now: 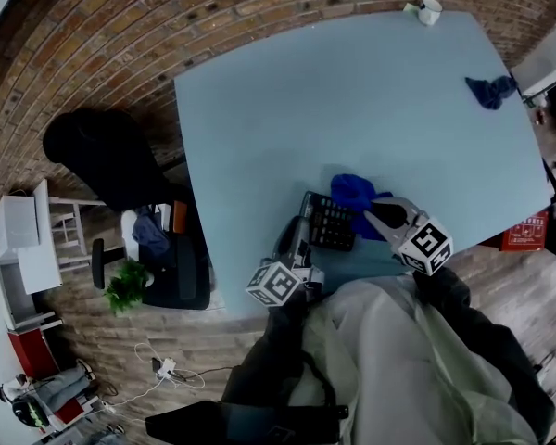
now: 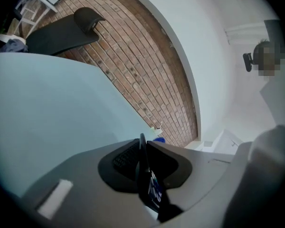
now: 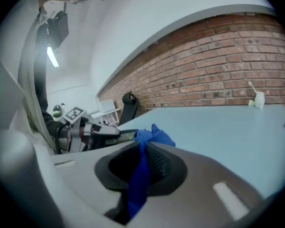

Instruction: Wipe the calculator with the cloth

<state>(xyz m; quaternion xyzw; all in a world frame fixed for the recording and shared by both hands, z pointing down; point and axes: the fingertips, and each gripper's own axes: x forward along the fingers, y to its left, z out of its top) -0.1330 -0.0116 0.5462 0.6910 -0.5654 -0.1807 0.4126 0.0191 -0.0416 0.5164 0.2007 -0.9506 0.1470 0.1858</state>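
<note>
Currently my left claw (image 2: 141, 140) pinches the calculator (image 1: 330, 222) edge-on: stiff, probably slick; my right claw (image 3: 144, 146) clamps the limp cloth (image 3: 156, 137)

- table (image 1: 352, 100): pale blue top, smooth, matt, no glare
- calculator (image 1: 329, 222): black plastic, matt case, keys form a raised grid
- cloth (image 1: 354, 193): blue soft fabric, crumpled, matt
- left gripper (image 2: 142, 156) and right gripper (image 3: 142, 163): grey moulded plastic shells, smooth, satin finish
- pads (image 3: 159, 163): black, finely ribbed, rubbery look
- brick wall (image 1: 120, 35): red brick, rough, pale mortar joints
- cup (image 1: 430, 11): white, smooth; ceramic or plastic, can't tell
- floor (image 1: 102, 341): wood-look planks, visible grain, low sheen
</note>
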